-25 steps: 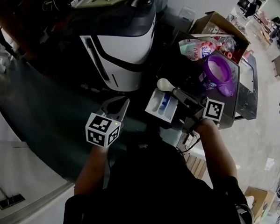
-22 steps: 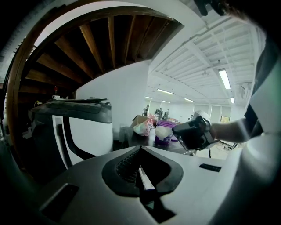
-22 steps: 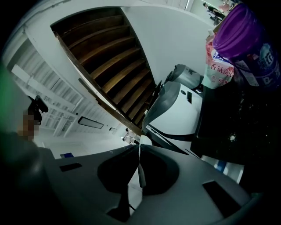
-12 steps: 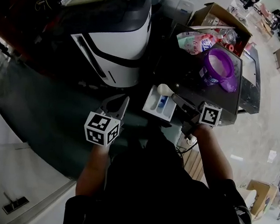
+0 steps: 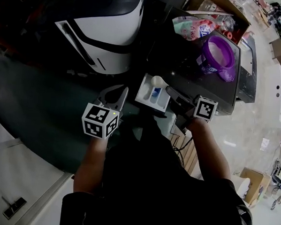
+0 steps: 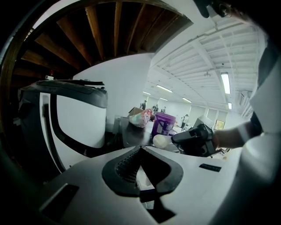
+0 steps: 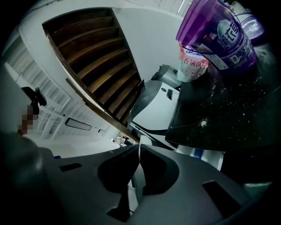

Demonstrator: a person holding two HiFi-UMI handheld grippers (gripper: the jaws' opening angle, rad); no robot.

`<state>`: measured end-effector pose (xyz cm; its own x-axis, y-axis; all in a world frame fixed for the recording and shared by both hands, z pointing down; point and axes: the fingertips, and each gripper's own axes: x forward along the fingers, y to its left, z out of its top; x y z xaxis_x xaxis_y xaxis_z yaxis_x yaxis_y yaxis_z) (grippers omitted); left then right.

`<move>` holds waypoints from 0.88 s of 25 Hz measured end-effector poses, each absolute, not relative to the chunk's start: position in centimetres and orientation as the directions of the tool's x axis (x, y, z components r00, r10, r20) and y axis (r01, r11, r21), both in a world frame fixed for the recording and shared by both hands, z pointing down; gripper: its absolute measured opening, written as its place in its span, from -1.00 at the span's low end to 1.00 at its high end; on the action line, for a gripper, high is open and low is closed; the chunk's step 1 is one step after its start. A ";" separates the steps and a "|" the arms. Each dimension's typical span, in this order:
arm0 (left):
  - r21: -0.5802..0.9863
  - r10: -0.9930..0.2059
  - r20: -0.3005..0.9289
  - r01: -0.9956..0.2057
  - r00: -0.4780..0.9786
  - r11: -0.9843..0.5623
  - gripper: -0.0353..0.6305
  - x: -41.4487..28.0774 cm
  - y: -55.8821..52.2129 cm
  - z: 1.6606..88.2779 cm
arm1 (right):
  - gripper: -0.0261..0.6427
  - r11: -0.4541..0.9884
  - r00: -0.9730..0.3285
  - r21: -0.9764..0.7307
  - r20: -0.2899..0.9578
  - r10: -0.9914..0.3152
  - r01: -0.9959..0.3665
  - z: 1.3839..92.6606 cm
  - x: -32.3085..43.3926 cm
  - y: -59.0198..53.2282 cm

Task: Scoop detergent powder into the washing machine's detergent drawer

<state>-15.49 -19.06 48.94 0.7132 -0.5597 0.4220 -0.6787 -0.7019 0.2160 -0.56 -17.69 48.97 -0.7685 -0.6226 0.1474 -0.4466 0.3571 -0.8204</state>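
White scoop (image 5: 157, 81), seemingly loaded, clamped in right gripper (image 5: 172, 92) jaws, hangs centre-frame over open drawer (image 5: 145, 94); left gripper (image 5: 122, 95) closed on nothing, lower left; purple tub (image 5: 220, 57) upper right; tipping-in judged outstanding.

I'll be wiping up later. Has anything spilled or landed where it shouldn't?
Yes. White powder specks lie scattered on the dark top beside the purple tub, which looks like spilled detergent. The scoop, held by the right gripper, is at the open drawer.
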 end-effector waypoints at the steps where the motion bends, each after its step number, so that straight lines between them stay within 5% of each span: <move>1: 0.222 -0.556 0.424 -0.677 0.715 -0.701 -0.87 -15.3 -19.1 49.3 | -0.86 0.353 -0.768 -0.818 0.160 -0.620 -0.455 49.3 -0.6 -17.7; 10: 0.252 -0.536 0.438 -0.671 0.722 -0.697 -0.87 -14.6 -18.9 50.6 | -0.86 0.283 -0.715 -0.755 0.328 -0.618 -0.591 53.5 0.4 -18.1; 22: 0.278 -0.544 0.432 -0.680 0.719 -0.679 -0.87 -16.0 -18.7 51.5 | -0.86 0.372 -0.638 -0.530 0.519 -0.569 -0.762 55.9 -1.3 -18.9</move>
<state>-15.97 -18.68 51.50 0.7193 -0.5437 0.4325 -0.6800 -0.6786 0.2776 -1.32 -18.92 55.90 -0.6383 -0.5688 0.5187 -0.7621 0.3716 -0.5303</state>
